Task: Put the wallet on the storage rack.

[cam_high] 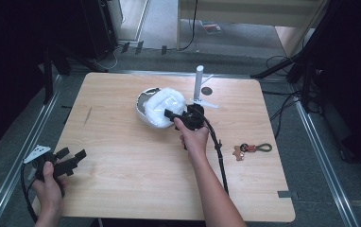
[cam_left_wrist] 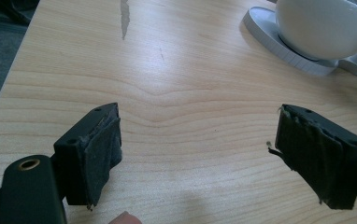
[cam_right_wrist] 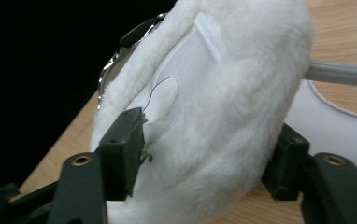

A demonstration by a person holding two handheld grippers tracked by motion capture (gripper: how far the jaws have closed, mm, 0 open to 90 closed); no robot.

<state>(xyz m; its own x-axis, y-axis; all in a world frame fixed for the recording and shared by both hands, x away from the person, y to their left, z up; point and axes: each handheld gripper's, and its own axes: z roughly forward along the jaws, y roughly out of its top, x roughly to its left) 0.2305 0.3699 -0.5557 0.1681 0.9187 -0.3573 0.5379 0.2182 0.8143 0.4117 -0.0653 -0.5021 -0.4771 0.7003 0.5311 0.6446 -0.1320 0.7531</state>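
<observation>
A white fluffy cover (cam_high: 165, 106) lies over a white rounded object with a ring-shaped base (cam_left_wrist: 284, 44) at the table's far middle. In the right gripper view the fluffy cover (cam_right_wrist: 223, 93) sits between the two black jaws, whose pads press into its fur from both sides. My right gripper (cam_high: 171, 116) (cam_right_wrist: 209, 140) reaches it from the near side, held by a hand. My left gripper (cam_high: 72, 153) (cam_left_wrist: 200, 135) rests low over the table's front left corner, jaws wide apart, with bare wood between them.
A white post on a flat stand (cam_high: 200, 85) rises just right of the cover, with a small dark disc (cam_high: 207, 91) beside it. A keychain with a small brown figure and a green loop (cam_high: 250, 149) lies at the right. The wooden table (cam_high: 122, 165) ends in metal rails.
</observation>
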